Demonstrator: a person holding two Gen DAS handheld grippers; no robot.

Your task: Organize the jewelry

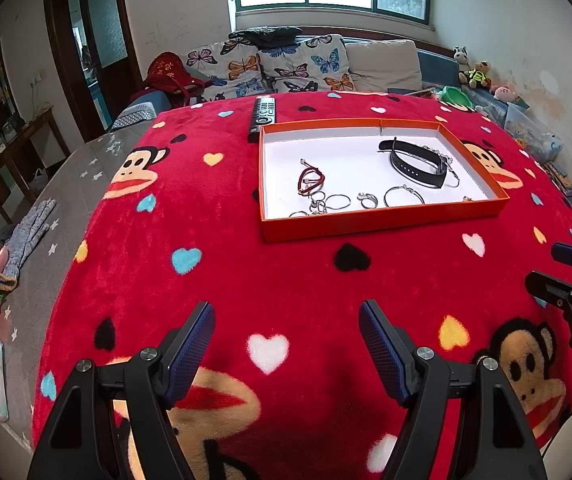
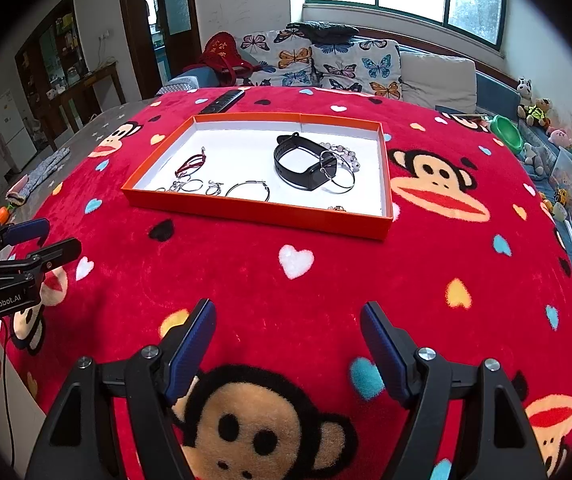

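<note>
Apparently between steps: left gripper (image 1: 286,344) spread wide and empty, right gripper (image 2: 288,346) likewise, both low over the red blanket (image 1: 286,272). Jewelry all inside the orange tray (image 1: 382,220) at twelve o'clock. Next, probably a sorting reach. Only visible from the right wrist: bead bracelet (image 2: 342,152) behind the black watch (image 2: 306,164).

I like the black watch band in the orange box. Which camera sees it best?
The right wrist view shows the black watch band best: its whole loop is open to the camera. The left wrist view shows the same band flatter and more sideways inside the orange box.
</note>
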